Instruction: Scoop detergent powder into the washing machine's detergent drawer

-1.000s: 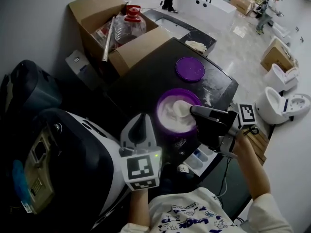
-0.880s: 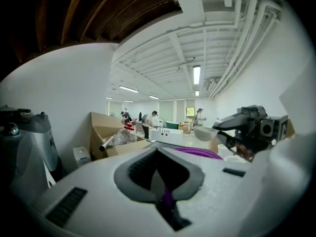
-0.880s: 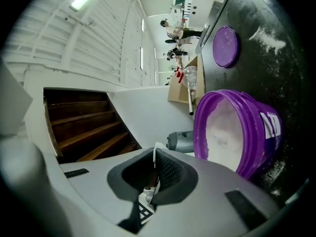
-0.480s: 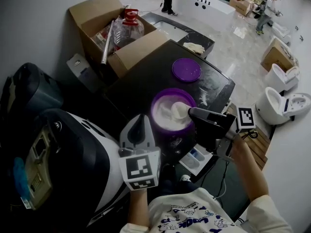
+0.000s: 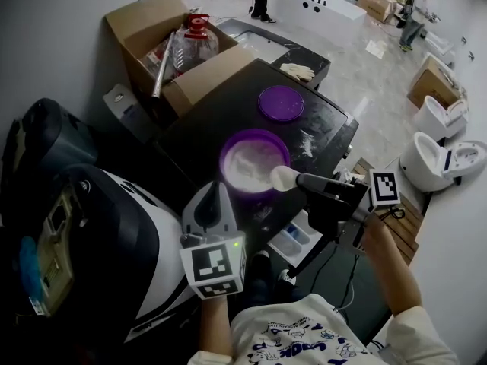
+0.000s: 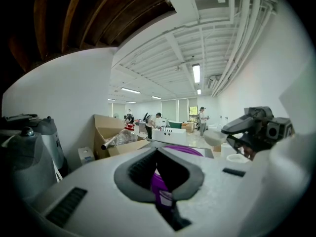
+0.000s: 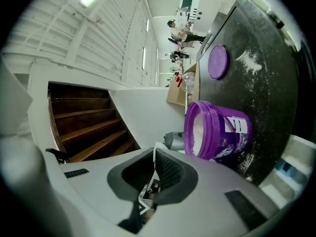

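Observation:
A purple tub (image 5: pixel 255 162) (image 7: pixel 217 130) of white powder stands open on the black washing machine top (image 5: pixel 228 116). Its purple lid (image 5: pixel 281 103) (image 7: pixel 217 62) lies behind it. My right gripper (image 5: pixel 301 179) (image 7: pixel 154 155) is shut on the handle of a white scoop (image 5: pixel 282 177) (image 6: pixel 216 137) heaped with powder, held just past the tub's front right rim. The detergent drawer (image 5: pixel 293 238) (image 7: pixel 291 164) stands pulled out below the scoop. My left gripper (image 5: pixel 214 191) (image 6: pixel 157 150) is shut and holds nothing, beside the tub's front left.
Spilled powder (image 5: pixel 308 143) dusts the top by the tub. A cardboard box (image 5: pixel 163 29) with a red-capped bottle and a metal tube stands back left. A dark appliance (image 5: pixel 46 139) is at left, toilets (image 5: pixel 441 162) at right. People stand far behind.
The right gripper has lifted the loaded scoop out of the tub and carried it over the front right rim toward the drawer. The left gripper has stayed put.

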`<state>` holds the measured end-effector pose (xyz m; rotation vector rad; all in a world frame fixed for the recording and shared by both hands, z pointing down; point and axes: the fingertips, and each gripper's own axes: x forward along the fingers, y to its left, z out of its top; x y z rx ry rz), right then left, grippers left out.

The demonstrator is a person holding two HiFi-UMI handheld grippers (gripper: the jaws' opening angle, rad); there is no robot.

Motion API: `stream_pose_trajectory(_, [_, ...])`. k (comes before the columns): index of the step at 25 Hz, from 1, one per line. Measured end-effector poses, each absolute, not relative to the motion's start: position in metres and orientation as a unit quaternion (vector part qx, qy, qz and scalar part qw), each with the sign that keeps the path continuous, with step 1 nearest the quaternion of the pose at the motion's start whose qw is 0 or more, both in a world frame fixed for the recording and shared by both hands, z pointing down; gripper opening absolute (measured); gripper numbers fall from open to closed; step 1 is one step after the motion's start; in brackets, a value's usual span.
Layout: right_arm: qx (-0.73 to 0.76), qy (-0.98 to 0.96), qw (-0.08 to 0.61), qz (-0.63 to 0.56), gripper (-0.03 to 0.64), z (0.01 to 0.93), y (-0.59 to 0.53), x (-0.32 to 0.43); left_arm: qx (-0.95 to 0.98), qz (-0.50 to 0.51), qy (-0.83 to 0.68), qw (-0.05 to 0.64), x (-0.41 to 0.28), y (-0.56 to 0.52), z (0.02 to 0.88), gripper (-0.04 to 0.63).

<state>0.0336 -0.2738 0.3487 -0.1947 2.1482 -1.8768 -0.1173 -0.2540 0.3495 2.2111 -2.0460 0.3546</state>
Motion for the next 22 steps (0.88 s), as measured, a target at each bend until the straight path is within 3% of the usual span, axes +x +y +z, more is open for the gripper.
stream_pose_trajectory(22, [-0.165,0.764,0.055,-0.622,0.021,0.428,-0.215,0.090,0.724,0.139,-0.672,0.074,-0.074,-0.201,0.381,0.003])
